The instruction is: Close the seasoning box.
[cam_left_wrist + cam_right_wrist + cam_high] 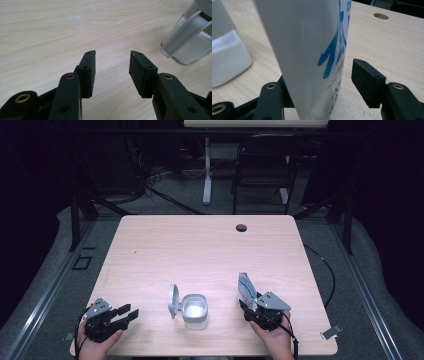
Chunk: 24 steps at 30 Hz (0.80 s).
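You are at the near edge of a pale wood-grain table [200, 245], a black two-jaw gripper in each hand.

Your right gripper [248, 304] rests on the tabletop at the near right. A tall white paper pouch with blue lettering [245, 288] stands upright between its jaws. In the right gripper view the pouch [307, 50] rises up the middle. The right-hand pad [367, 81] stands clear of the pouch with bare table showing in the gap. The other pad is hidden behind the pouch, so you cannot tell whether it touches. The jaws are spread and are not pinching the pouch.

Your left gripper [129, 312] lies at the near left corner, pointing toward the middle of the table. In the left gripper view its two pads [88, 72] are wide apart with only bare wood between them.

Between your two grippers stands a translucent white plastic box with a hinged grey-white lid [192, 310], the lid swung up on its left side. It sits just left of the pouch, not touching it, and appears at the upper right of the left gripper view [190, 37].

A small dark round hole [241, 227] lies near the table's far edge.
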Motion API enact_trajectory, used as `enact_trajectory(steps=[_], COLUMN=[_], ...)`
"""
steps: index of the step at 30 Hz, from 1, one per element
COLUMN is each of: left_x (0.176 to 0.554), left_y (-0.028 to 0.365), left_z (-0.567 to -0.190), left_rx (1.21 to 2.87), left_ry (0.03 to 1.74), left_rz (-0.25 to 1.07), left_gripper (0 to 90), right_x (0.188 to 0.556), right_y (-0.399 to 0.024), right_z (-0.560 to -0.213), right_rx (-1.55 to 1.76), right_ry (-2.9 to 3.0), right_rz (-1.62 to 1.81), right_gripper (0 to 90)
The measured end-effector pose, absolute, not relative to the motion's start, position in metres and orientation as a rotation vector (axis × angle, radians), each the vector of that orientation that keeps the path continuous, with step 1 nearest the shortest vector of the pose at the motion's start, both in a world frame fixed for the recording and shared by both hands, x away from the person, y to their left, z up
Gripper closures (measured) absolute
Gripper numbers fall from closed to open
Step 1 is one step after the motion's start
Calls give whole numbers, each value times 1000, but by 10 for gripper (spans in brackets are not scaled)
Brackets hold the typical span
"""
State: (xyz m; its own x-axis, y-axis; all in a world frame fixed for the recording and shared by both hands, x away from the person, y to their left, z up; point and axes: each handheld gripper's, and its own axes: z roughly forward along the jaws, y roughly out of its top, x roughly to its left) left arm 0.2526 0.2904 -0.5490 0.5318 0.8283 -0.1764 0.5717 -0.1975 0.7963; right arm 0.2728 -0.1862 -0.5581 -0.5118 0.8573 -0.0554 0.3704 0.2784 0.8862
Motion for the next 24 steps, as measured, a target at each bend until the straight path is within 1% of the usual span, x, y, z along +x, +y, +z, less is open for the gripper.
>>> enact_trajectory(steps=[14,24], left_x=[252,251], left_y=[292,288], left_z=[-546,-544], left_rx=[1879,1884], left_ry=[1144,1131], left_rz=[377,376], left_gripper=[573,573], right_x=[273,270], right_y=[-190,-192], right_z=[-562,-556], right_rx=[1097,1064], right_ry=[2032,2057], right_rz=[1169,1147], right_gripper=[386,376])
